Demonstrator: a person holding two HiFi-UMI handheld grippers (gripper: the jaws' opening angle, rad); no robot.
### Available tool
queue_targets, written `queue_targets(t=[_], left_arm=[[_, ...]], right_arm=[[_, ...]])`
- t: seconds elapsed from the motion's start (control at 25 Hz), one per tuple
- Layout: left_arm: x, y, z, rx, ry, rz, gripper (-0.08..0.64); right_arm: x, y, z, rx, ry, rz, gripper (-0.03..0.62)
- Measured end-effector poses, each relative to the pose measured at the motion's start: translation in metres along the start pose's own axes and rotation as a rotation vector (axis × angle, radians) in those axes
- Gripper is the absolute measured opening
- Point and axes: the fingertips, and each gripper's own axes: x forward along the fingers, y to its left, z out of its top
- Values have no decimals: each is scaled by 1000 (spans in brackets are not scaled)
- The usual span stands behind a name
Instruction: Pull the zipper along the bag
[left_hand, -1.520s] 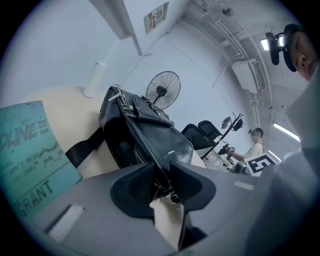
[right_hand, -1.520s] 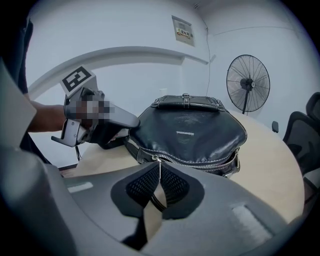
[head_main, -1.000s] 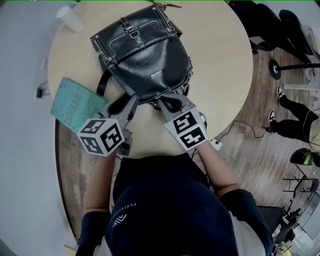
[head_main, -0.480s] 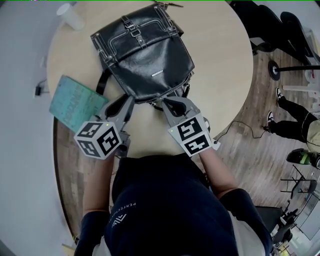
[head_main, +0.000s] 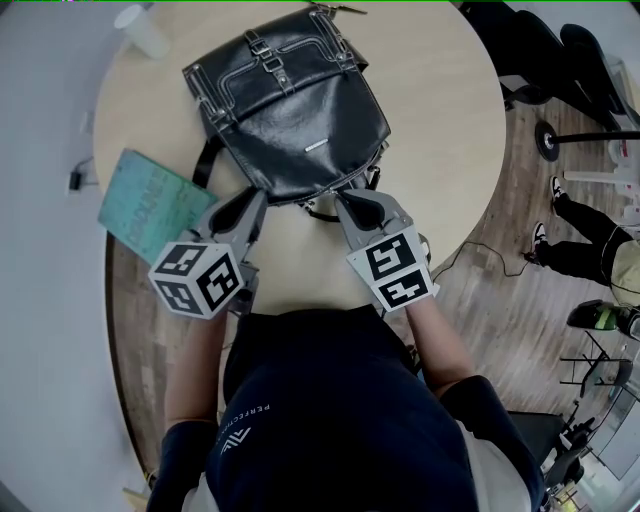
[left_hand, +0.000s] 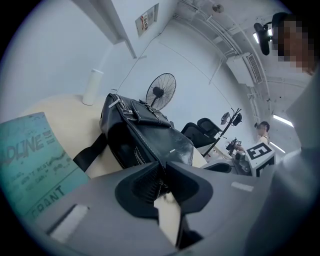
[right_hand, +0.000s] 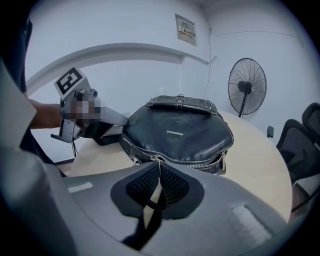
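A black leather bag (head_main: 290, 110) lies flat on the round wooden table (head_main: 440, 130), its zippered edge toward me. My left gripper (head_main: 262, 198) is at the bag's near left corner. Its jaws have just been closing and now pinch that corner (left_hand: 161, 172). At the near edge, right of middle, my right gripper (head_main: 345, 200) is shut on the zipper pull (right_hand: 159, 167). The metal zipper (right_hand: 200, 162) curves away to the right along the bag (right_hand: 180, 132). The slider itself is mostly hidden between the pads.
A teal book (head_main: 150, 205) lies left of the bag by the table's edge, and a white cup (head_main: 140, 32) stands at the far left. Office chairs (head_main: 540, 50) and a seated person (head_main: 590, 240) are right of the table. A standing fan (right_hand: 246, 87) is behind it.
The right gripper has slid to the right along the bag's near edge with the zipper pull. The left gripper's jaws have narrowed onto the bag's corner; that hand stayed put.
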Motion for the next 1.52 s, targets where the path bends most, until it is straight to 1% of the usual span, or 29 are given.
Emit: queue_targets(t=[0.04,0.08,0.12,0.16,0.2,0.24,0.32,0.4,0.48,0.6,0.68,0.76,0.8,0.88,0.92,1.0,1.08,1.16,1.2,1.28,1.32,1.36,1.52], left_arm=[[-2,2,1,16,-4,19,61],[-7,10,3,41,-12,65,54],[-16,24,6,78,-23,141,15],[-28,42,10,114,-32,221,15],[-41,58,14,126,-39,268,15],[-52,68,17,107,-45,266,15],[-59,64,23,61,-54,190,16],[-49,46,17,73,-28,130,17],[-34,30,5,76,7,87,18],[-18,14,-5,25,13,24,23],[-8,2,-6,-22,10,-32,54],[2,-14,-7,-86,12,-110,92],[7,-23,-6,-121,15,-152,97],[17,-39,-6,-181,25,-217,151],[22,-46,-6,-201,31,-235,172],[30,-53,-7,-217,38,-237,198],[37,-53,-8,-209,39,-200,202],[41,-49,-9,-189,42,-147,191],[43,-47,-9,-181,41,-123,173],[45,-45,-10,-174,37,-92,166],[46,-44,-10,-174,36,-81,154],[47,-43,-10,-173,37,-72,128],[49,-44,-9,-168,30,-73,115]], right_arm=[[-1,-1,0,-1,1,-7,14],[-2,-3,0,-5,4,-21,14],[-3,-7,-2,-16,11,-46,14],[-5,-14,-6,-26,21,-77,14],[-8,-22,-11,-25,30,-103,14],[-12,-31,-15,-10,34,-114,13],[-17,-43,-17,27,30,-104,12],[-17,-42,-15,29,29,-88,12],[-14,-37,-14,9,34,-90,12],[-13,-33,-16,30,30,-69,12],[-13,-30,-19,47,25,-52,12],[-14,-29,-20,47,19,-54,12],[-14,-29,-20,48,15,-57,12],[-14,-31,-20,54,9,-62,12],[-14,-31,-20,55,6,-65,12],[-16,-33,-20,53,2,-70,12],[-16,-35,-20,46,-1,-74,12],[-15,-38,-19,42,-4,-80,12],[-14,-39,-18,43,-4,-83,12],[-14,-41,-18,46,-5,-85,12],[-14,-41,-18,46,-6,-83,13],[-14,-41,-18,45,-6,-81,12],[-15,-39,-17,42,-8,-72,12]])
